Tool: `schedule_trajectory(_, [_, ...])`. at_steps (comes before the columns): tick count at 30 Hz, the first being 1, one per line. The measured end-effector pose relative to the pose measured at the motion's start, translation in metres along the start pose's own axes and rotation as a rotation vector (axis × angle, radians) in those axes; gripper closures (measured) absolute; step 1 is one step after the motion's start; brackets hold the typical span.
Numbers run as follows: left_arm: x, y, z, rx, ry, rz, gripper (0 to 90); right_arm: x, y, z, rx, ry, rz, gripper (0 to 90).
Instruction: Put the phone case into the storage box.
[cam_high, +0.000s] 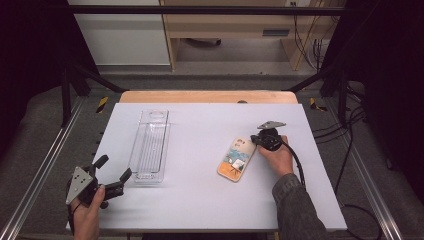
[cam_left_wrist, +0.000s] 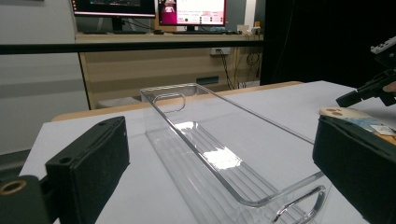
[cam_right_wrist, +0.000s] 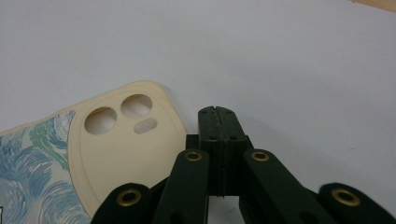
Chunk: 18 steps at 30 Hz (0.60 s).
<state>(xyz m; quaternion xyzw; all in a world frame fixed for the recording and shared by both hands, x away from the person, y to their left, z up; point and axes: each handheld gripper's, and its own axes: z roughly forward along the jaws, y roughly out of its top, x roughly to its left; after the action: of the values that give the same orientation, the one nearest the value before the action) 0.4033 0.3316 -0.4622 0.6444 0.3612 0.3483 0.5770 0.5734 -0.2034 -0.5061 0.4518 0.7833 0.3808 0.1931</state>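
A white counter (cam_high: 210, 190) with a wooden far edge carries everything here. On its left half lies a long clear plastic tray (cam_high: 150, 146), ribbed along the bottom, with a handle cutout at each short end; it runs lengthwise away from the person. In the left gripper view the tray (cam_left_wrist: 210, 154) sits straight ahead between the two black jaws, empty and catching a bright reflection.

On the right half of the counter lies a phone case (cam_high: 237, 158), flat and slightly angled, well apart from the tray. It is cream-coloured with a painted blue-green swirl pattern and camera cutouts at its far end. In the right gripper view the case (cam_right_wrist: 112, 154) shows its two round cutouts and one small oval one.

The left gripper (cam_high: 113, 174) is held low at the near left corner of the counter, just short of the tray, its jaws spread wide with nothing between them.

The right gripper (cam_high: 255, 139) rests by the case's far end. Its jaws (cam_right_wrist: 218, 140) are pressed together, empty, just beside the case's edge.
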Motion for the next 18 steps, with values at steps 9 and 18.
schedule_trajectory(9, [0.001, 0.0, -0.001, -0.001, 0.004, -0.002, 3.5, 0.002, -0.001, -0.001, 0.003, 0.027, -0.011, 90.0])
schedule_trajectory(18, [0.001, 0.001, -0.001, 0.0, 0.004, -0.001, 3.4, 0.014, -0.001, -0.005, 0.035, 0.091, -0.035, 90.0])
